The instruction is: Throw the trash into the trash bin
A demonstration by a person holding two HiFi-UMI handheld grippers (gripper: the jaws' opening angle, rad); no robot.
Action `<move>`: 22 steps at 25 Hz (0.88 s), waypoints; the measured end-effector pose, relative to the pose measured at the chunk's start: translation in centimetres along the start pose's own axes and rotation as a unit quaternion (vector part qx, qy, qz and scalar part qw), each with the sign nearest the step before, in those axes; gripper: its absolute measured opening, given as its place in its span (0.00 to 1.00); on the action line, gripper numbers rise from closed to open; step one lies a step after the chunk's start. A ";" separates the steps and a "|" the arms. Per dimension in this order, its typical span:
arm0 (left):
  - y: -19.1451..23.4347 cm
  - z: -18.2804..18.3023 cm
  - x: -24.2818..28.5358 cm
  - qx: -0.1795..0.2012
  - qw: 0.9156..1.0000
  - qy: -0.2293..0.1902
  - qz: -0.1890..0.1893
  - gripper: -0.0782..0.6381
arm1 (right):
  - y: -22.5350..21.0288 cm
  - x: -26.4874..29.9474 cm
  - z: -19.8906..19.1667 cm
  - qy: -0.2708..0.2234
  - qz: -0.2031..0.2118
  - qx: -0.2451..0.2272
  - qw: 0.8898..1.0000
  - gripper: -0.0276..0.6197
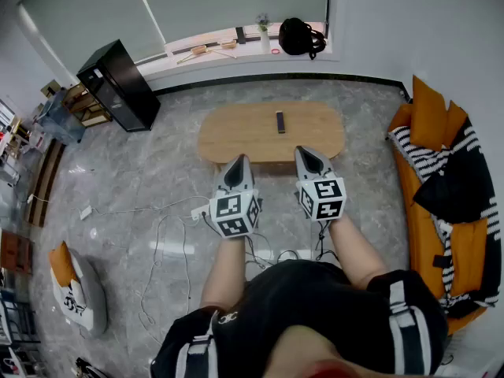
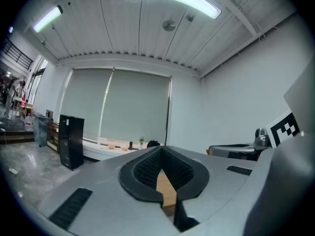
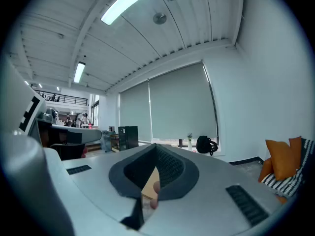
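Both clenched, empty: left gripper (image 1: 239,162) and right gripper (image 1: 309,154) level, side by side at near edge of wooden table (image 1: 236,128).

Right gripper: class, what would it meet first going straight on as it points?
Probably nothing near: the right gripper, held level, seems to clear the low wooden table; the window blind comes first.

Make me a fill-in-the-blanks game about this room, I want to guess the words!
1. The sofa is coloured ____.
2. On the wooden table lies ____ small dark object.
3. The left hand-held gripper and the right hand-held gripper both have their jaws ____.
4. The backpack on the windowsill is coloured ____.
Missing words: orange; one; shut; black.
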State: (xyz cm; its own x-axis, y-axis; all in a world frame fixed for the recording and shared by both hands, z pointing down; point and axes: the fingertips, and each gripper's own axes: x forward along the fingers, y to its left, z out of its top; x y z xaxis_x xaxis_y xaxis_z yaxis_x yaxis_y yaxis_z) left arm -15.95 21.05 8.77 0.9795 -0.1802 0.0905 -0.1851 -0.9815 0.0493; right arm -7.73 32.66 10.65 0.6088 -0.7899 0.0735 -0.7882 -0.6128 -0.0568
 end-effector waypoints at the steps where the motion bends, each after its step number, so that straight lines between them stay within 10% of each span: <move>1: 0.2 0.1 -0.1 0.001 1.000 0.000 -0.001 0.12 | 0.4 0.1 0.1 0.001 0.001 -0.003 1.000 0.05; 22: 8.3 -1.2 -0.8 -0.008 1.000 0.004 -0.018 0.12 | 6.4 3.8 -1.2 -0.002 -0.027 0.009 1.000 0.05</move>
State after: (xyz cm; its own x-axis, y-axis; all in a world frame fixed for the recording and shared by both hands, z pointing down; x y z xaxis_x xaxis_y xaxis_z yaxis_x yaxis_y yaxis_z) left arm -18.36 13.14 10.30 0.9849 -0.1437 0.0965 -0.1507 -0.9862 0.0685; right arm -10.58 25.81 11.72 0.6504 -0.7561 0.0722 -0.7529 -0.6544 -0.0702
